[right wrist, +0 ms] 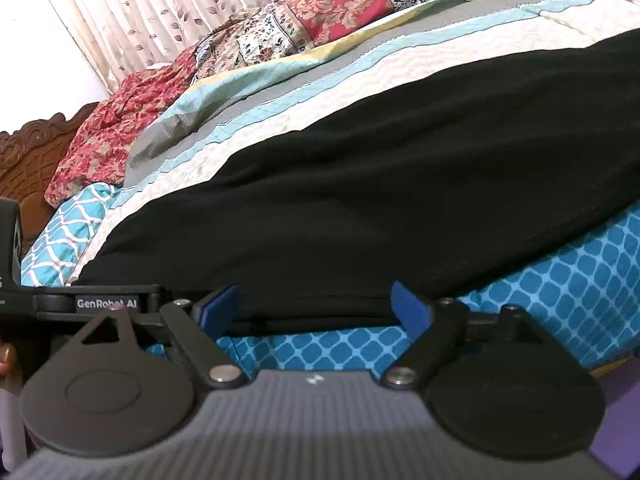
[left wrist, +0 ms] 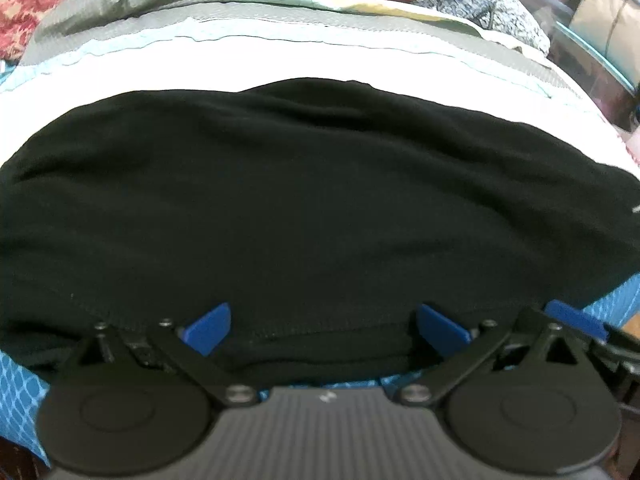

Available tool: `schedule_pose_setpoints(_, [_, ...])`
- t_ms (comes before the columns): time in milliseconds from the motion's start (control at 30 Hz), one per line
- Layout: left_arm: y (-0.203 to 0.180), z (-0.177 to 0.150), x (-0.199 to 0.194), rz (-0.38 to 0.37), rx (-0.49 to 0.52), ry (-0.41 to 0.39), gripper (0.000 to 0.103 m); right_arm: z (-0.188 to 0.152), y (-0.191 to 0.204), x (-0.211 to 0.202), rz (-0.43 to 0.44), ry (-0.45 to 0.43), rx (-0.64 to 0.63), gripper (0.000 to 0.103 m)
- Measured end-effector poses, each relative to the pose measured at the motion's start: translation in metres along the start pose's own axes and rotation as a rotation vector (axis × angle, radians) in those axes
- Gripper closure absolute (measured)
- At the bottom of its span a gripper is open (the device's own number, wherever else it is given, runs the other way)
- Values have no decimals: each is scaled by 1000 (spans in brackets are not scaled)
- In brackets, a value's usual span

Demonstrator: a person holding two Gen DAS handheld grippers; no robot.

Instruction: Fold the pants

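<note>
Pants [left wrist: 304,200] lie folded on bed [right wrist: 560,280] — my left gripper [left wrist: 324,330] and right gripper [right wrist: 316,306] both wide, holding nothing; maybe one fold left.

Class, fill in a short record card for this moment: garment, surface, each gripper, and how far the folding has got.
garment: black soft-fabric pants, lying flat
surface: striped quilted bedspread
near edge: pants hem lies over a blue lattice-patterned cloth
left gripper: open, hem between its blue fingers, not pinched
right gripper: open, hem between its fingers
background: red floral fabric
stage: pants released on the bed
</note>
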State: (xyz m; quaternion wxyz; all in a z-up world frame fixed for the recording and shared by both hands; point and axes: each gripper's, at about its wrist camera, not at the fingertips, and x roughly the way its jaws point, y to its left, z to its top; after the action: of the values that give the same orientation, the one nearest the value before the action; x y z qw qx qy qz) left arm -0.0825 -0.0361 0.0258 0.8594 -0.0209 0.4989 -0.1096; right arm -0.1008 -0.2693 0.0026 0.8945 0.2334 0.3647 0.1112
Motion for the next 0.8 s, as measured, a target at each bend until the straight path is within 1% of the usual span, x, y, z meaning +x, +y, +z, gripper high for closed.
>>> schedule_pose_setpoints(100, [-1,1,0,0,-18,-7,0,0,-1,0,8,-2,1,15])
schedule_pose_setpoints(200, [-2,1,1,19,-5,0,0,-3,1,1,17,-10,12,13])
schedule_pose_setpoints(267, [-3,3,3,26,2,7,0,-3,0,1,34,-12,18,9])
schedule_pose_setpoints(367, [-1,5,4,25,-25,20,0,-6,6,2,38,-15,18,7])
schedule_pose_setpoints(500, [2,9,4,10,-57,35,0,-7,6,3,65,-14,24,2])
schedule_pose_setpoints(533, [2,10,3,7,-55,40,0,-7,5,4,76,-11,25,0])
schedule_pose_setpoints(667, [-1,12,2,19,-37,52,0,-8,9,4,70,-8,13,0])
schedule_pose_setpoints(800, [-7,14,-8,72,13,34,0,-8,11,3,66,-13,20,0])
